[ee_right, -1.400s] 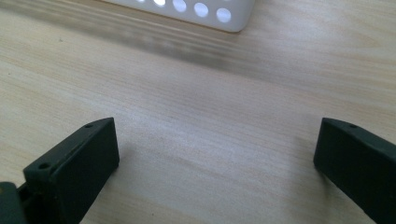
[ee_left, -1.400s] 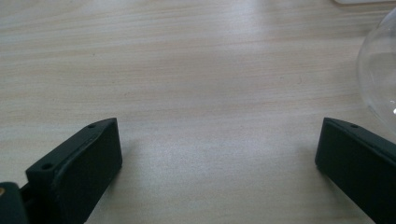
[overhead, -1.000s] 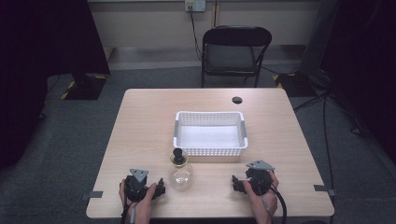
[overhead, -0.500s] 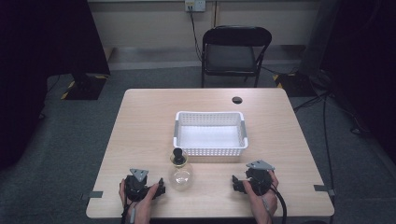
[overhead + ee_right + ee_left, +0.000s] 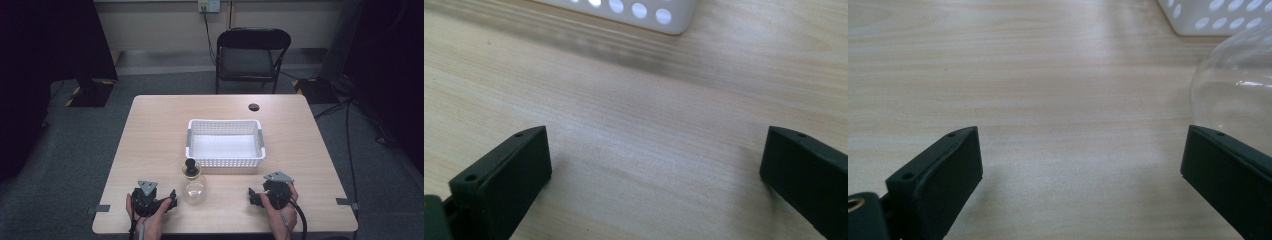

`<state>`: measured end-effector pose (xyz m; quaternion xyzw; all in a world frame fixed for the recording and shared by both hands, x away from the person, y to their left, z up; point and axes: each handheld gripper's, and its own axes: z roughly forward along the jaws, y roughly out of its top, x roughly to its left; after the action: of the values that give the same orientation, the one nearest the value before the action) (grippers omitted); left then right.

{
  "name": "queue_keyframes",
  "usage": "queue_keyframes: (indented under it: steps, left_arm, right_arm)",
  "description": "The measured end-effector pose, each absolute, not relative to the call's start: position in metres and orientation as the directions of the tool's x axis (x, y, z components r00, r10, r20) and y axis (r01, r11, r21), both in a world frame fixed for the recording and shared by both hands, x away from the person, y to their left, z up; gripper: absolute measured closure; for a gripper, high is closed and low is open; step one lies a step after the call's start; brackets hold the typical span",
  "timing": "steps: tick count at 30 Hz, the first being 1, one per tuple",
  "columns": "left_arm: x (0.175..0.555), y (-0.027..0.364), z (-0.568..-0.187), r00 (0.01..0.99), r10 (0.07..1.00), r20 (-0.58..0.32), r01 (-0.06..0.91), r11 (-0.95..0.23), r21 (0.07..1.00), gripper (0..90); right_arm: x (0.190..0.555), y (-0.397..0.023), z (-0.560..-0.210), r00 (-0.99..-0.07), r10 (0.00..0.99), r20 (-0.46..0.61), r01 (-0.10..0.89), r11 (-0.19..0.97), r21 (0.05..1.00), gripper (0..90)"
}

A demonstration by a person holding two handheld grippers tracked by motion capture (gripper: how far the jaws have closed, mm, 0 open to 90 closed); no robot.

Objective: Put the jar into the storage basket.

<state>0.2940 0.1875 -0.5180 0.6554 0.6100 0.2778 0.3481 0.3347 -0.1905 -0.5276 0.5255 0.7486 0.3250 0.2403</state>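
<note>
I had both sets of jaws wide apart and empty near the bench's front edge, the upright round flask (image 5: 194,186) just beside my left gripper (image 5: 170,199), my right gripper (image 5: 253,196) well apart, the white basket (image 5: 225,161) behind it.

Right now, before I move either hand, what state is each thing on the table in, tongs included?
Glass flask: upright on the table, black stopper in its neck, looks empty.
White basket: upright, empty.
Left tongs: open, holding nothing, the flask just beside one jaw.
Right tongs: open, holding nothing, low over bare table.
Folding chair: unfolded, seat vacant.
</note>
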Motion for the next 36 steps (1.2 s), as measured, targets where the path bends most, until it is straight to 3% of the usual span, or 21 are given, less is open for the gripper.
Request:
queue_keyframes:
  steps: [36]
  left_arm:
    - [0.261,0.175,-0.486,0.212,0.971,-0.107,0.414,0.010,0.910,4.1]
  right_arm:
    - [0.335,-0.190,-0.528,-0.332,0.943,-0.018,0.631,0.236,0.739,0.0]
